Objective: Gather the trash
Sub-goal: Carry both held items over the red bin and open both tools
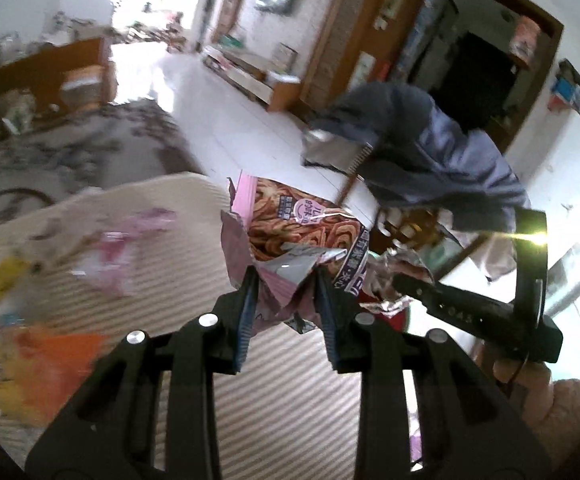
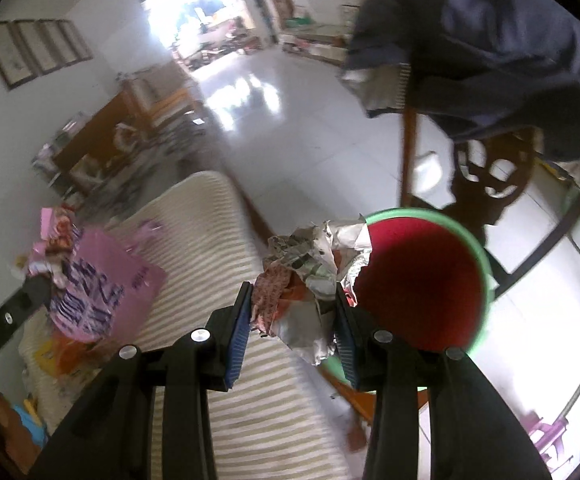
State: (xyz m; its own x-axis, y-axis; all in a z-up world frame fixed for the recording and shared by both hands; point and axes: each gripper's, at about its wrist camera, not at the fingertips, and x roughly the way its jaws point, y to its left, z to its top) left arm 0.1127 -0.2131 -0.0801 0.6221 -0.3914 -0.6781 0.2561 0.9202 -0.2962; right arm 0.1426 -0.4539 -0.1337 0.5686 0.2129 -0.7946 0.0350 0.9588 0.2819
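Left wrist view: your left gripper (image 1: 284,280) is clamped on a torn pink snack bag (image 1: 286,236), pads pressing its lower edge, bag sticking up ahead of the fingers. Below it is the striped tablecloth (image 1: 178,248); more wrappers (image 1: 118,248) lie blurred to the left of the gripper. Right of it, your right gripper (image 1: 399,280) shows with crumpled foil at its tip.

Right wrist view: your right gripper (image 2: 293,294) is clenched on a crumpled foil wrapper (image 2: 313,264), wad squeezed between both pads. Just ahead and right of the fingers sits a bin (image 2: 485,276) with a green rim and red inside; the wrapper's far edge overlaps the rim in this view, contact unclear. A blue jacket (image 2: 489,48) hangs on a chair (image 2: 485,176) beyond the bin. 2 grippers, both loaded.
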